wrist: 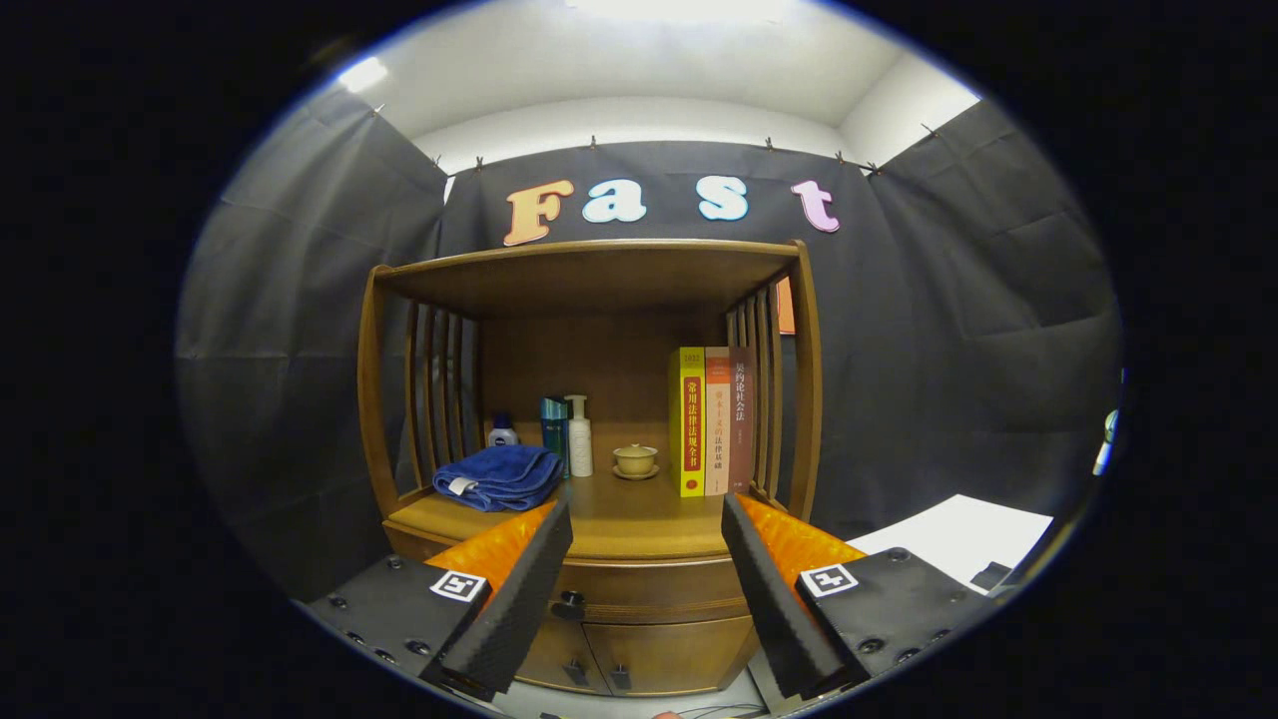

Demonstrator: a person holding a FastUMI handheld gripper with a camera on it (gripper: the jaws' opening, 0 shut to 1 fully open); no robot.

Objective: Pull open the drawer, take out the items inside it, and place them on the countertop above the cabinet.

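Observation:
A wooden cabinet [599,280] stands ahead with an open shelf niche above a countertop [649,524]. Below the countertop runs a shut drawer [649,589] with a dark knob [571,599]. My gripper [647,514] hovers in front of the cabinet, open, with nothing between its fingers. The drawer front and knob sit in the gap between the fingers, some way beyond them. The drawer's contents are hidden. Under the drawer are two shut cabinet doors [639,659].
On the countertop lie a folded blue towel [499,477], several bottles [564,435], a small lidded teacup on a saucer [635,459] and three upright books [714,419]. A white surface [958,534] lies to the right of the cabinet.

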